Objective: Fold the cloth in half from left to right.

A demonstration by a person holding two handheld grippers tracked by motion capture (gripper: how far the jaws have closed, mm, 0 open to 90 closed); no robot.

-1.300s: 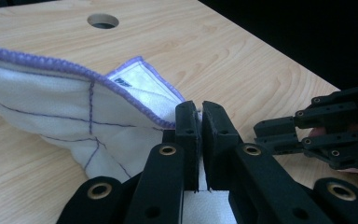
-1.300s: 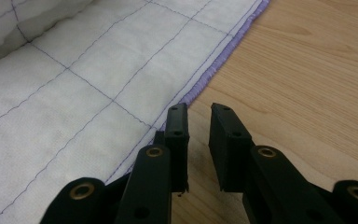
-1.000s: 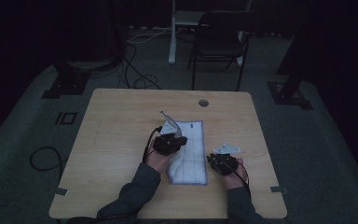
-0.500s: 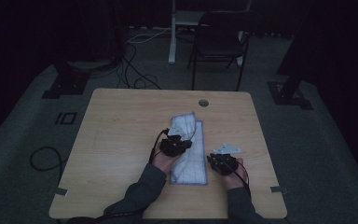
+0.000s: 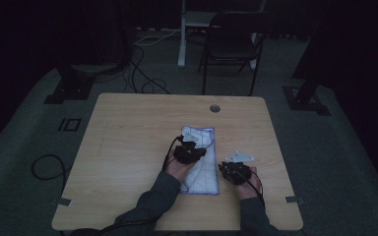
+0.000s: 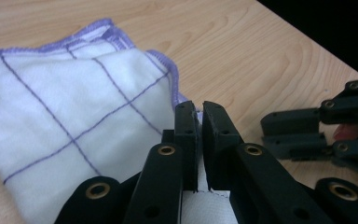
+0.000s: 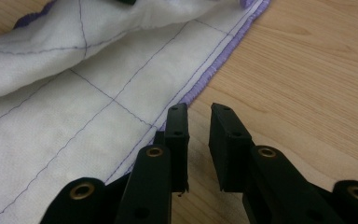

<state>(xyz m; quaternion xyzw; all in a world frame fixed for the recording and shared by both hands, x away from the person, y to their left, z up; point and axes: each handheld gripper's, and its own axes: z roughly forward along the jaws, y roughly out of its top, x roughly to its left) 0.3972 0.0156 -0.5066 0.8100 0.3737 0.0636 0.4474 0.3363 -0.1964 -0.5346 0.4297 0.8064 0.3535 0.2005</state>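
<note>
Nearest us, our right gripper [image 7: 198, 123] sits on the bare table [image 5: 128, 142] just off the cloth [image 5: 201, 160], jaws a little apart, holding nothing. The cloth's purple-hemmed edge runs right beside its left jaw. Farther in, our left gripper [image 6: 196, 121] is over the cloth with jaws nearly closed; white fabric shows between them low down, so we judge it is pinching a fold. The cloth lies mid-table, long axis running away from us, far end doubled over. The left gripper is on it, so it looks likelier to lead any further fold.
</note>
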